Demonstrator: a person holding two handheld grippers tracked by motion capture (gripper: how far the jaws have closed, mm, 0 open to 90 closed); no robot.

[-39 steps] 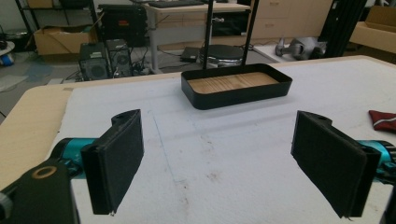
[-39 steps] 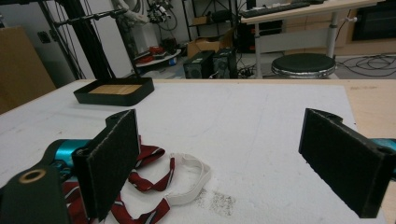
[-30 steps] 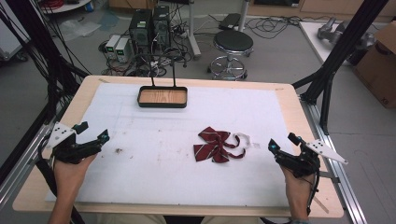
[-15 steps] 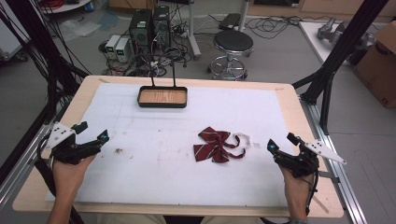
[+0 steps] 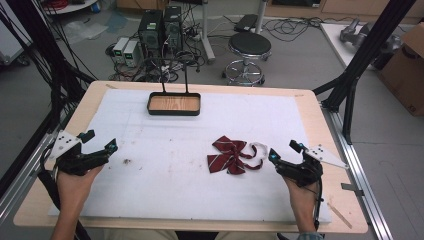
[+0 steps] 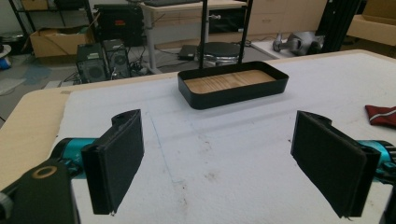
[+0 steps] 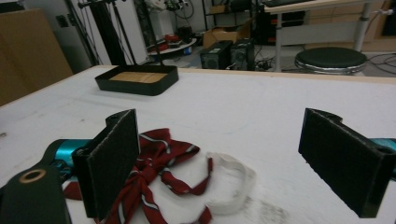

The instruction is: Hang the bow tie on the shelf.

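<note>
The white mat [image 5: 165, 185] and the black tray [image 5: 174, 104] at twelve o'clock lie as they did a second ago. The red striped bow tie [image 5: 227, 155] with its white strap [image 5: 260, 148] rests just right of centre, untouched. The right gripper [image 5: 283, 150], jaws spread wide, has crept slightly toward it from three o'clock; a pickup looks about to begin. The left gripper [image 5: 100, 139] waits at nine o'clock, jaws likewise released, unmoved.

A lab: computer towers [image 5: 160, 30] and tangled cables [image 5: 295, 22] crowd the grey floor beyond the surface [image 5: 310, 107], beside a stool [image 5: 249, 47], cardboard boxes [image 5: 405, 62] and black frame struts [image 5: 362, 60].
</note>
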